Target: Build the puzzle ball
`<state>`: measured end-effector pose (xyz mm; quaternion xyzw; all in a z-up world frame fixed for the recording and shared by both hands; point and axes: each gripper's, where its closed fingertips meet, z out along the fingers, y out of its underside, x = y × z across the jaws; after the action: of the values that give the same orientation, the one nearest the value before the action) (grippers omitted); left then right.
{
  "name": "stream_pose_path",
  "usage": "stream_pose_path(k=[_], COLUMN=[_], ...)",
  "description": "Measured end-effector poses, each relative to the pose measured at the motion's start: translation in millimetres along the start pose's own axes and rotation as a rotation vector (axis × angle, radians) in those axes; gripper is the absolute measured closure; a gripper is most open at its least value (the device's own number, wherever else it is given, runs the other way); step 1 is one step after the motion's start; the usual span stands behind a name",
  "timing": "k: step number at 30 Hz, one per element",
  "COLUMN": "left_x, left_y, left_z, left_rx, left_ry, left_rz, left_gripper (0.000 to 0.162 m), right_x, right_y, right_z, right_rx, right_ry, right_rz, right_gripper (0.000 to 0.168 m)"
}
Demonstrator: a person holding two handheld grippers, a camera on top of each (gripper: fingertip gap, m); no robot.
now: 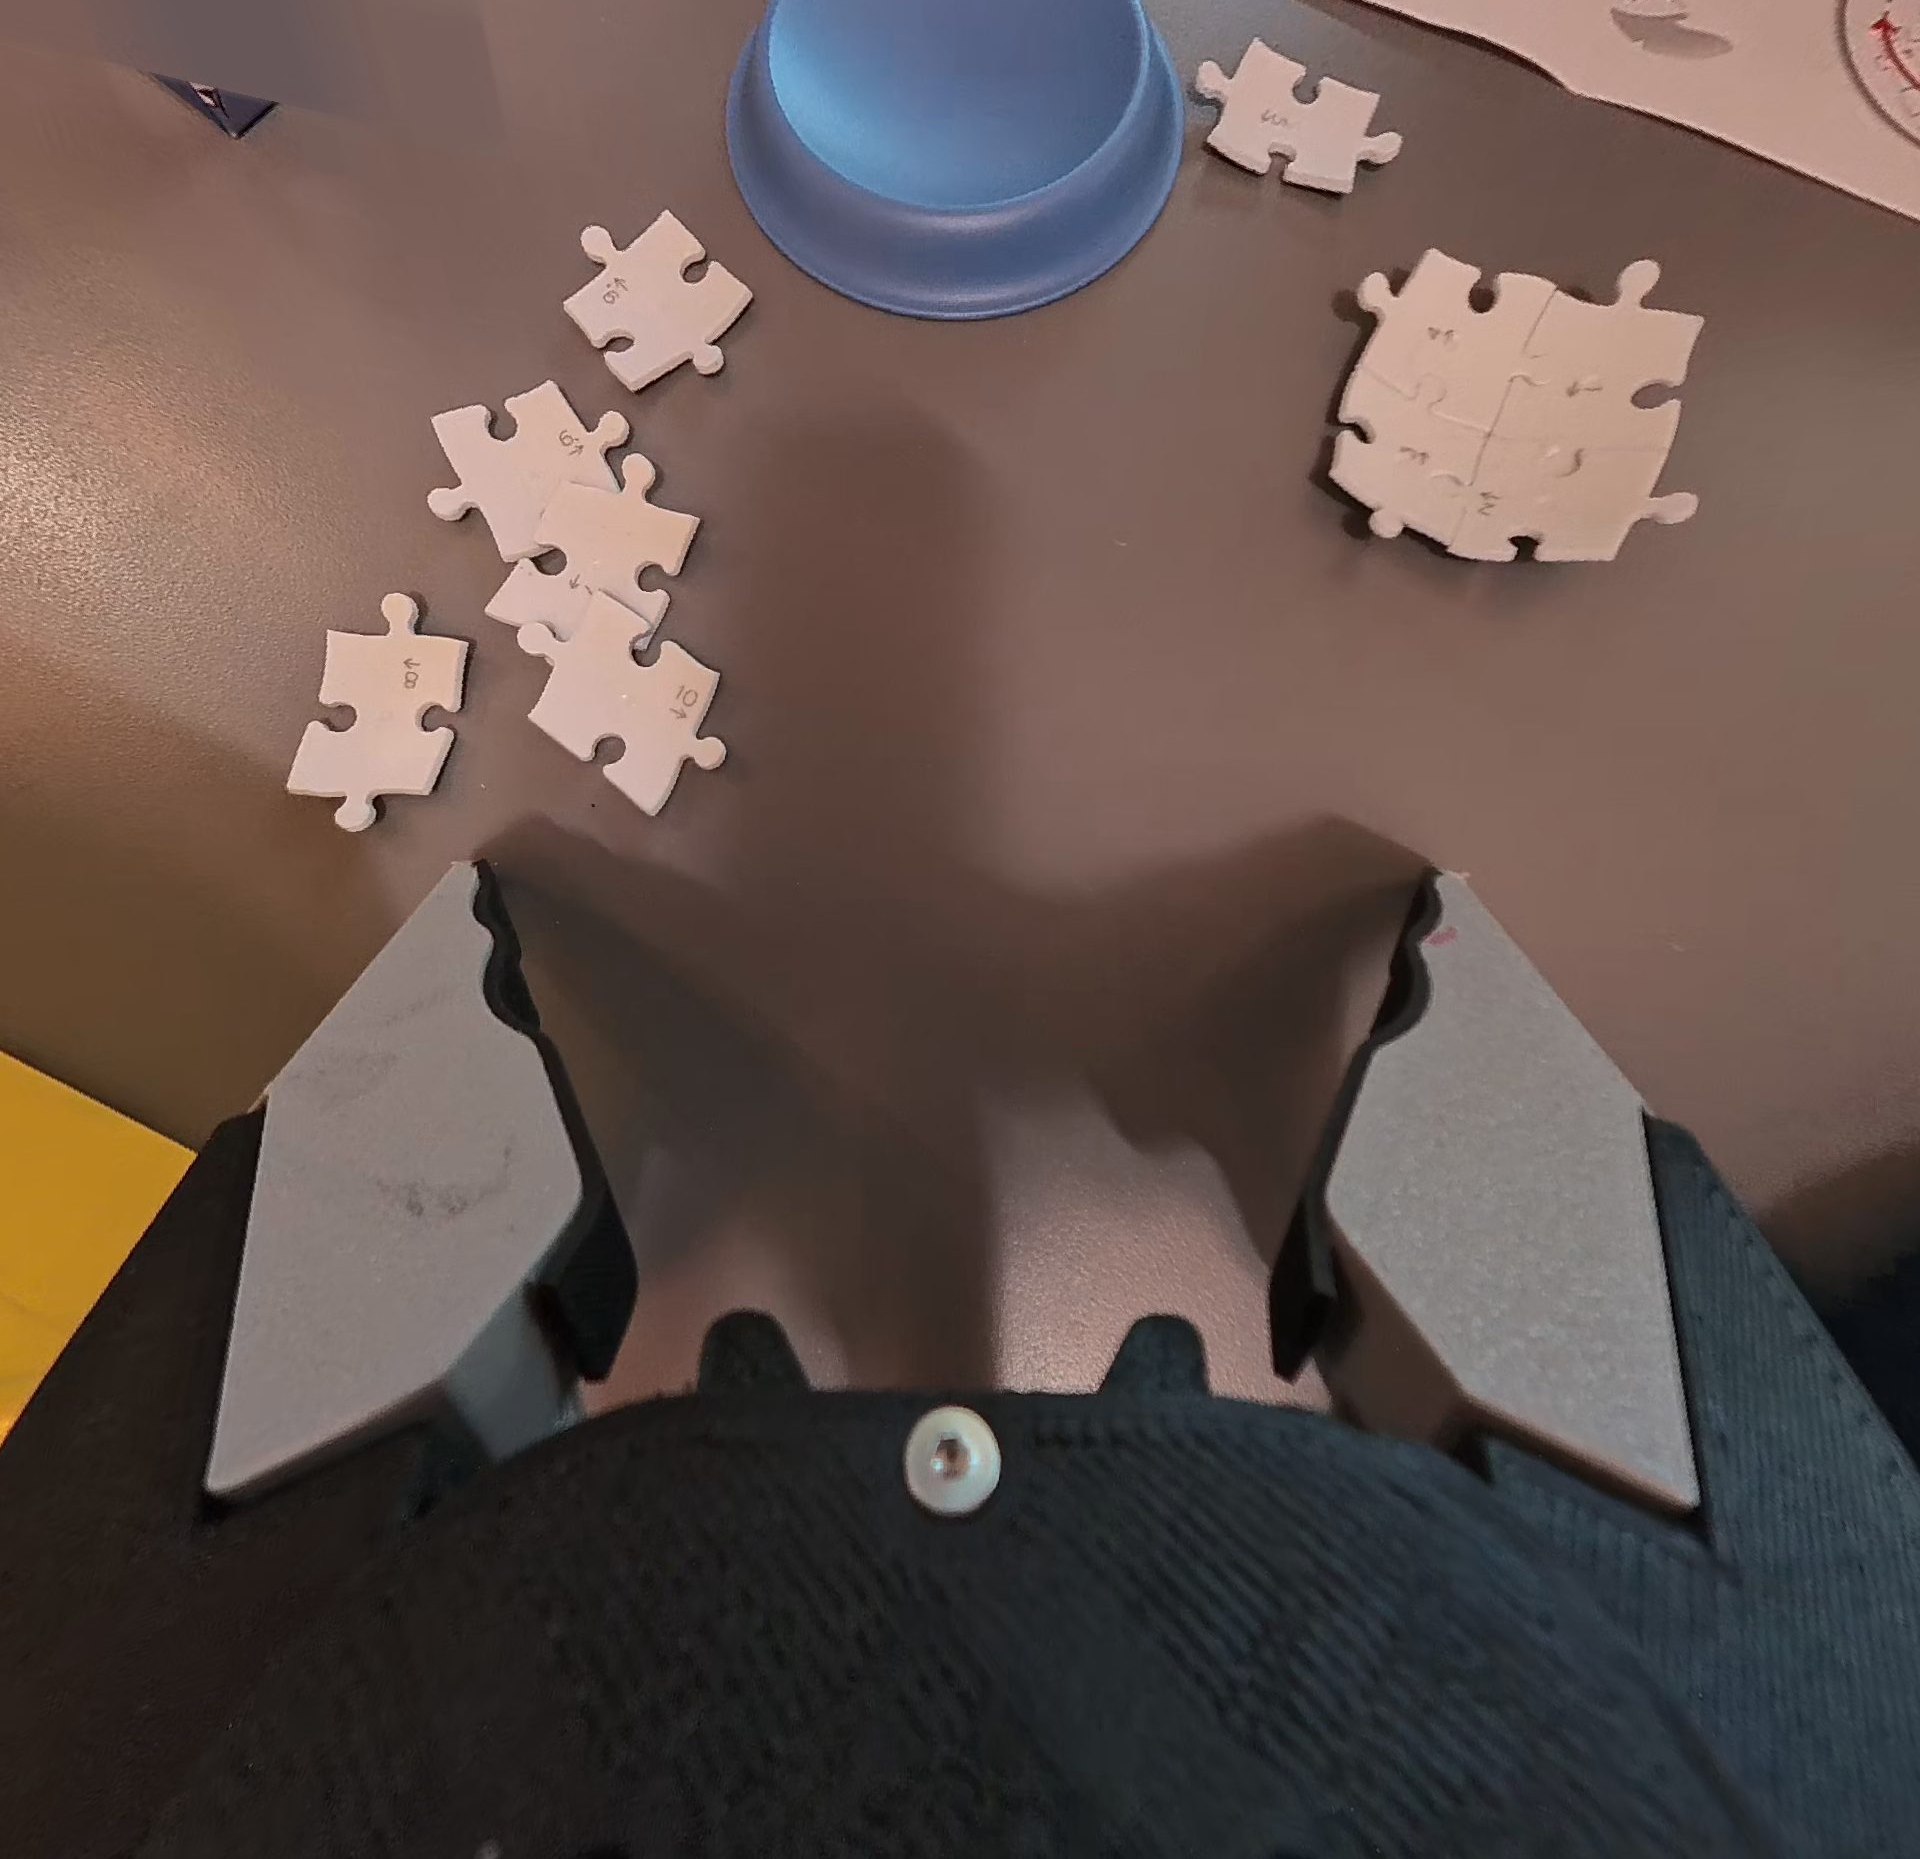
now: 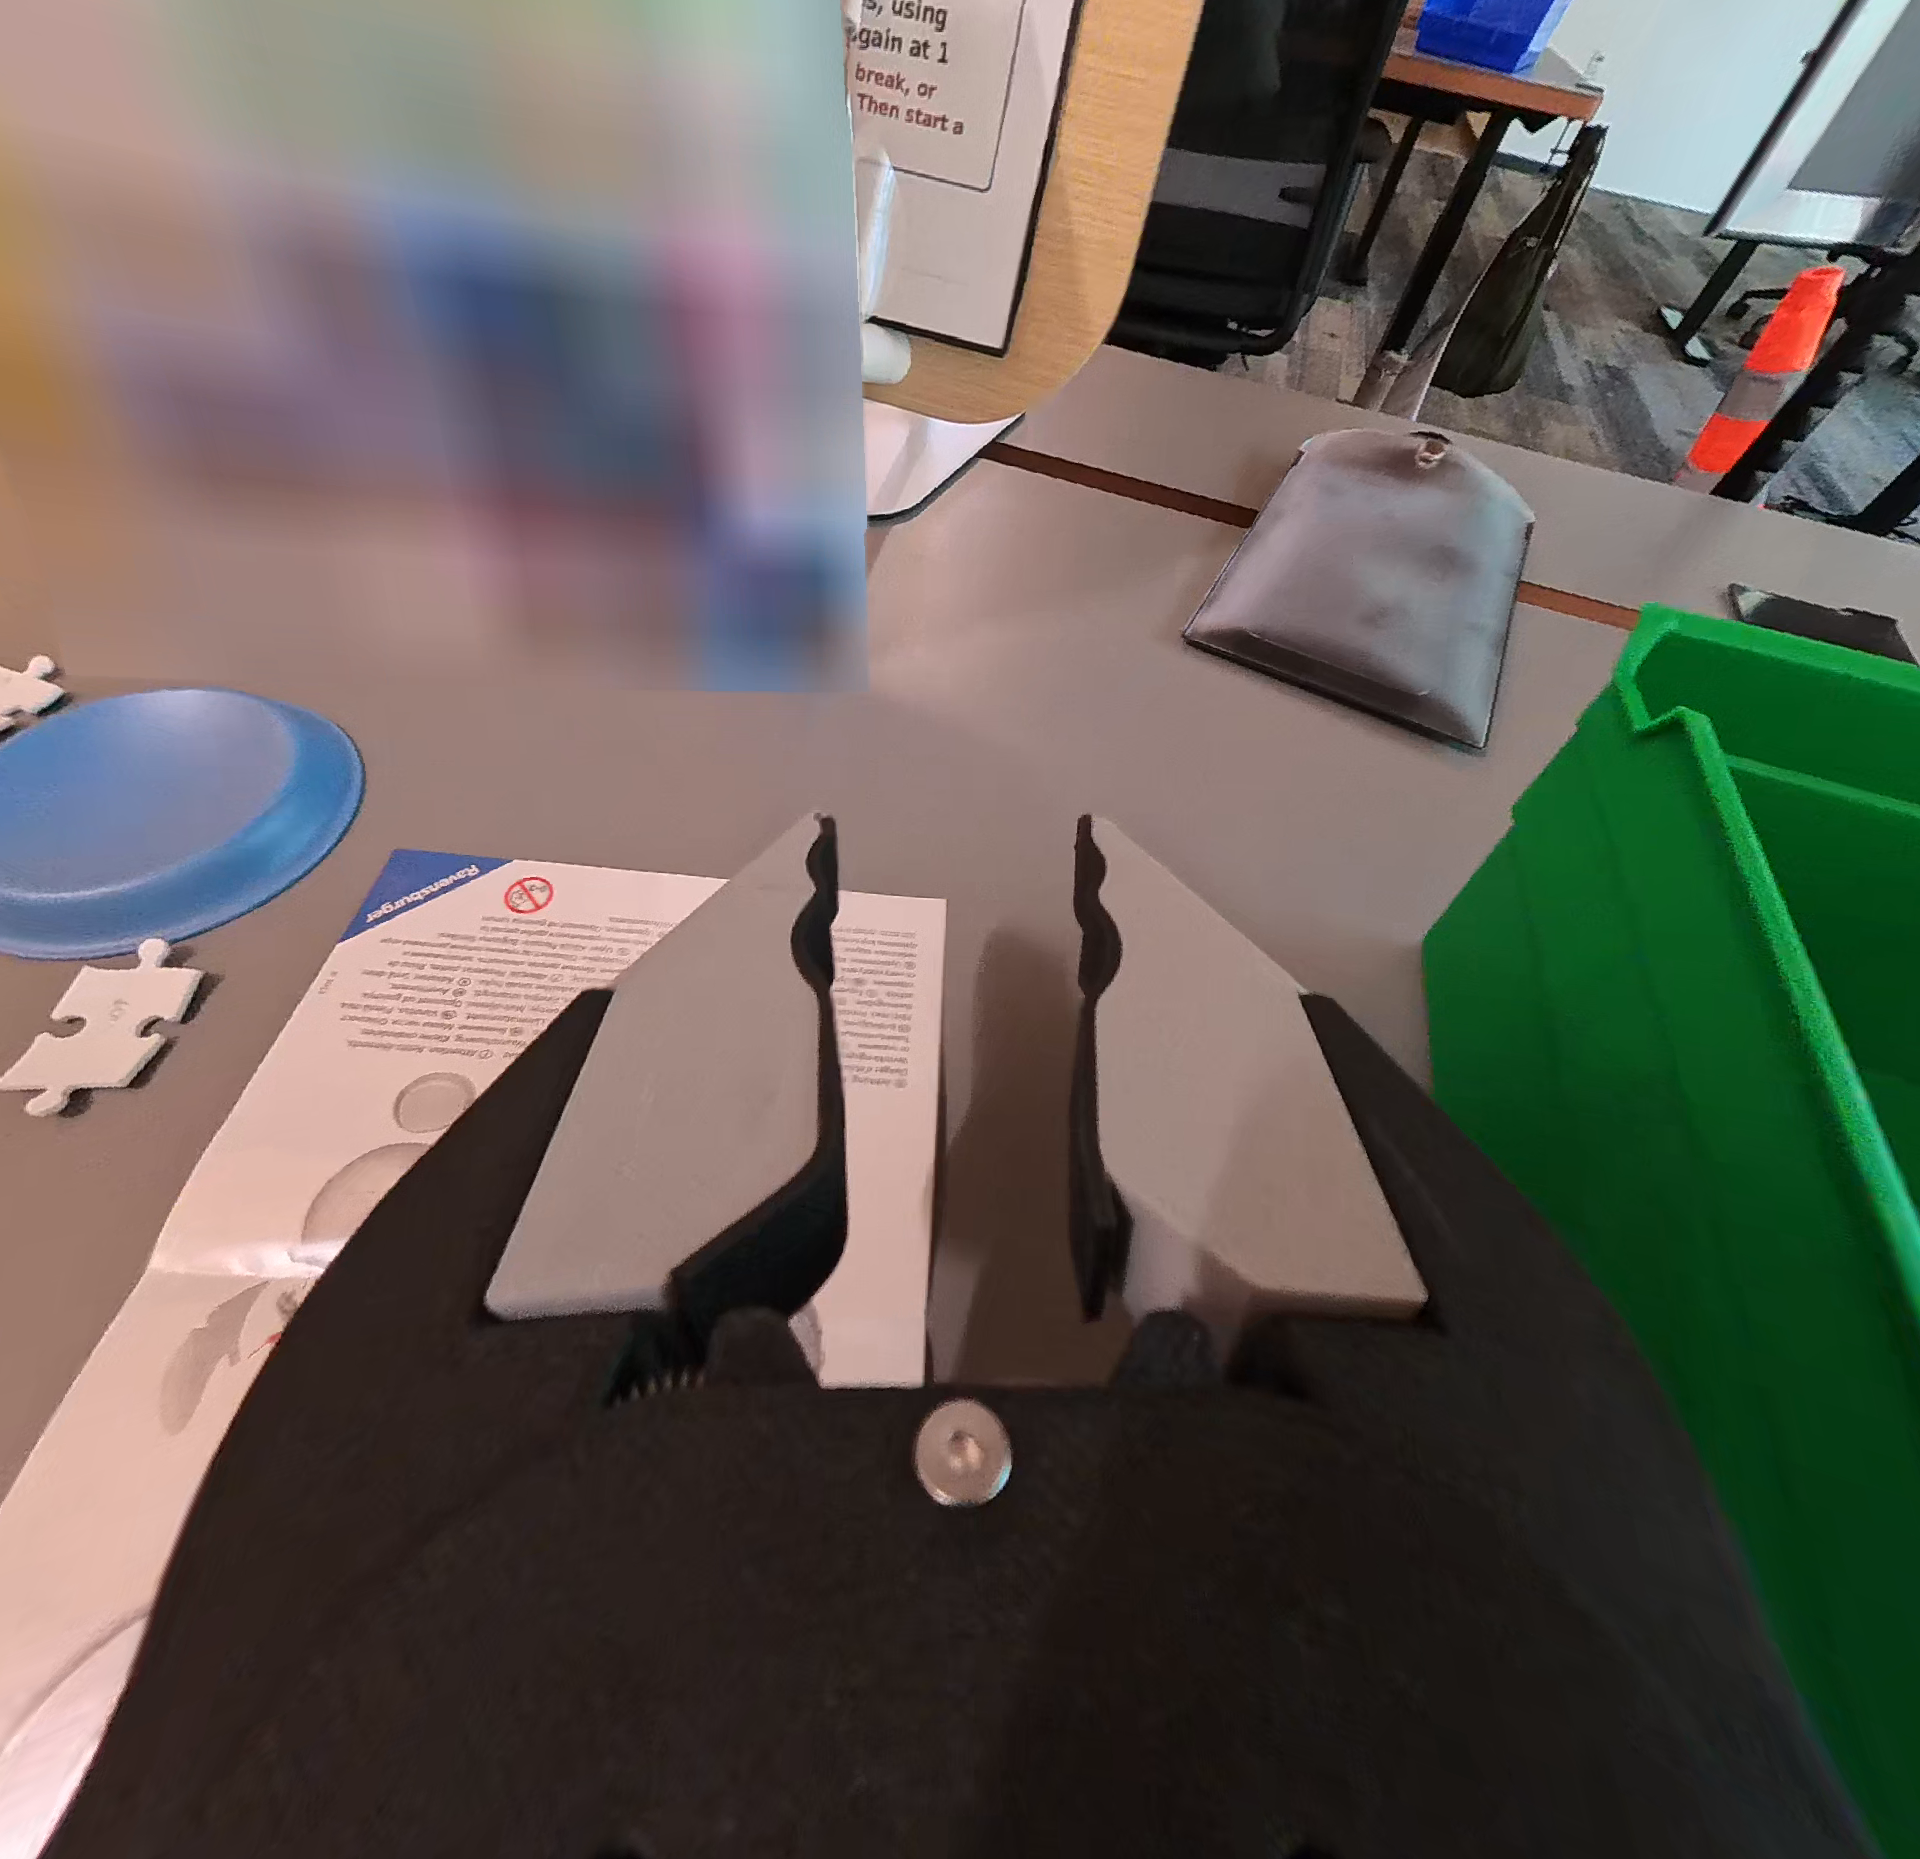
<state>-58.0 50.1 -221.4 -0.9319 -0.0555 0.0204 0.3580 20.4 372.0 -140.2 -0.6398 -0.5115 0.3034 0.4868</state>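
Observation:
In the left wrist view, a curved patch of joined white puzzle pieces [image 1: 1512,422] lies on the grey table at right. Several loose white pieces [image 1: 582,552] lie at left, one more [image 1: 1294,118] sits far right of a blue bowl-shaped stand [image 1: 951,136]. My left gripper [image 1: 956,874] is open and empty above the bare table between them. In the right wrist view, my right gripper [image 2: 951,822] is open and empty over a paper instruction sheet [image 2: 416,1020]; the blue stand [image 2: 166,812] and a loose piece [image 2: 104,1025] lie to its left.
A green plastic bin [image 2: 1714,1082] stands close on the right of the right gripper. A dark flat pouch [image 2: 1371,583] lies farther back on the table. The instruction sheet [image 1: 1662,53] shows at the left view's top right. A yellow surface [image 1: 62,1227] is at lower left. The gap from one gripper's tips to the other's is roughly 35 cm. Left tips and right tips are each some 15 cm from the loose piece [image 2: 104,1025]. It turns up in the left wrist view [image 1: 1281,134] as well.

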Motion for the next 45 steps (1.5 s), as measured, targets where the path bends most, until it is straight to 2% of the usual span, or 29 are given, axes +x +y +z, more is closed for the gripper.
stream_pose_path(k=[9,13,15,19,23,25,29,33,45], left_x=[-0.1,-0.1,-0.1,-0.1,0.0,0.0,0.1,0.0,-0.1], left_y=[-0.1,-0.1,-0.1,0.0,0.1,0.2,0.2,0.1,0.0], left_z=[0.1,0.1,0.1,0.2,0.2,0.2,0.2,0.2,0.1], left_rx=[0.0,0.0,0.0,0.0,0.0,0.0,0.0,0.0,0.0], left_ry=[0.0,0.0,0.0,0.0,0.0,0.0,0.0,0.0,0.0], left_rz=[0.0,0.0,0.0,0.0,0.0,0.0,0.0,0.0,0.0], left_gripper=[0.003,0.004,0.003,0.003,0.003,0.003,0.003,0.003,0.003], right_x=[-28.3,-50.4,-59.2,-47.7,-64.6,-59.8,-51.3,-55.9,-34.7], right_y=[-4.5,-17.1,-14.6,-9.8,-5.7,-8.9,-15.9,-21.9,-11.1], right_z=[5.8,6.6,13.1,36.0,24.3,15.2,3.7,-6.2,-14.8], right_rx=[0.017,0.04,-0.018,-0.058,-0.021,0.032,0.095,0.133,0.153], right_ry=[-0.103,-0.321,-0.421,-0.408,-0.529,-0.488,-0.372,-0.348,-0.32], right_rz=[-0.046,0.087,0.058,-0.08,0.047,0.015,-0.169,-0.265,-0.248], right_gripper=[0.117,0.105,0.103,0.105,0.106,0.108,0.109,0.11,0.109])
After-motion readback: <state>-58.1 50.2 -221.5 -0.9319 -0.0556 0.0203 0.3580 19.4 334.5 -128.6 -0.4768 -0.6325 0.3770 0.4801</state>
